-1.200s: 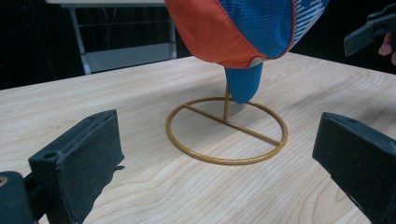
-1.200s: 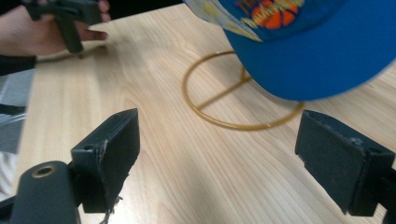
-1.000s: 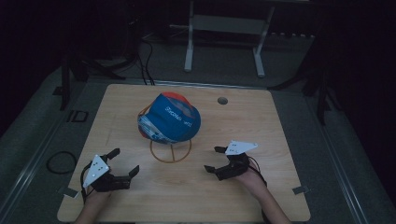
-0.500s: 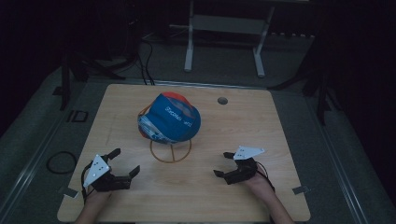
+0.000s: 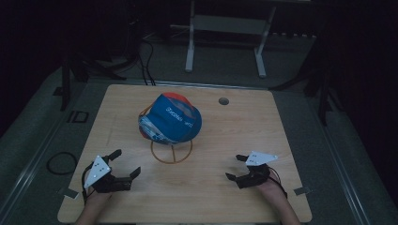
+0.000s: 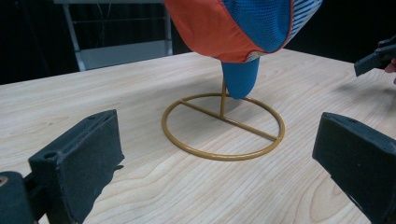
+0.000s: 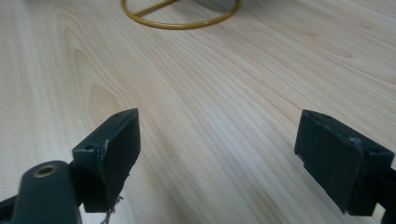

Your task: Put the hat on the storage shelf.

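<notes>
A blue and orange cap (image 5: 170, 117) rests on a gold wire stand (image 5: 172, 151) in the middle of the wooden table (image 5: 234, 136). In the left gripper view the cap (image 6: 243, 23) hangs over the stand's ring base (image 6: 223, 126). My left gripper (image 5: 126, 163) sits open near the table's front left, jaws wide apart and empty, pointing toward the stand. My right gripper (image 5: 236, 168) sits open at the front right, low over bare wood. Ahead of my right gripper (image 7: 219, 154) lies part of the ring (image 7: 180, 18).
A small round hole (image 5: 223, 101) marks the table's far right part. Behind the table stands a grey metal frame (image 5: 225, 33) on a dark floor, with cables (image 5: 145, 51) at the back left. A coiled cable (image 5: 61, 162) lies on the floor at the left.
My right gripper has drawn back toward the front right edge of the table, away from the stand. The left gripper and the cap have stayed put.
</notes>
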`<action>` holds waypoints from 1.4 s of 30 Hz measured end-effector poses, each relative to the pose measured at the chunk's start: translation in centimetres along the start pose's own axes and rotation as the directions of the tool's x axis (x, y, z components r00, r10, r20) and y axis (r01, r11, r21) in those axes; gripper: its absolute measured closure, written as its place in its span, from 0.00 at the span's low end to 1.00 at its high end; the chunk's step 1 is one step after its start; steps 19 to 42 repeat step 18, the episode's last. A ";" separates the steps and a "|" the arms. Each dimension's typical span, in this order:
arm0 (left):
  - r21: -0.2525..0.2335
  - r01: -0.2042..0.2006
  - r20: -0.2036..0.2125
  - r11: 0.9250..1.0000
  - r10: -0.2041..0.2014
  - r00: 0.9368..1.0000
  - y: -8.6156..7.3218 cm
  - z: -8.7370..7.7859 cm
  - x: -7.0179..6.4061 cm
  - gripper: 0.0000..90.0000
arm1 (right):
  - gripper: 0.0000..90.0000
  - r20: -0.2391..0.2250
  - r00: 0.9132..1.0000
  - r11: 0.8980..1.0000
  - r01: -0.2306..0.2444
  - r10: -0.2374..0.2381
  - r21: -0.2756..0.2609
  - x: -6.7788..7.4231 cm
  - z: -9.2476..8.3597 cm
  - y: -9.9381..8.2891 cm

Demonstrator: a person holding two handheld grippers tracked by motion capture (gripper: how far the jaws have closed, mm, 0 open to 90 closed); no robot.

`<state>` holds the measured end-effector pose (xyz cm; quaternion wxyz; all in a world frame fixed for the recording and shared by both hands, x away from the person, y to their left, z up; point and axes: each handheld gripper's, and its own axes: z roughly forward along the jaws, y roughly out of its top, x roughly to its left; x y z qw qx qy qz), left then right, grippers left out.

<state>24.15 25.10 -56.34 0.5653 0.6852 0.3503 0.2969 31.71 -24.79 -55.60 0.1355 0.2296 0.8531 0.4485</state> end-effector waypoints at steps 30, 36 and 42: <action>0.002 0.006 -0.012 1.000 -0.006 1.000 -0.1 -0.4 0.2 0.02 | 0.16 0.010 0.999 0.999 -0.038 0.039 -0.014 -1.5 -0.3 -1.2; 0.002 0.006 -0.012 1.000 -0.006 1.000 -0.1 -0.4 0.2 0.02 | 0.16 0.010 0.999 0.999 -0.038 0.039 -0.014 -1.5 -0.3 -1.2; 0.002 0.006 -0.012 1.000 -0.006 1.000 -0.1 -0.4 0.2 0.02 | 0.16 0.010 0.999 0.999 -0.038 0.039 -0.014 -1.5 -0.3 -1.2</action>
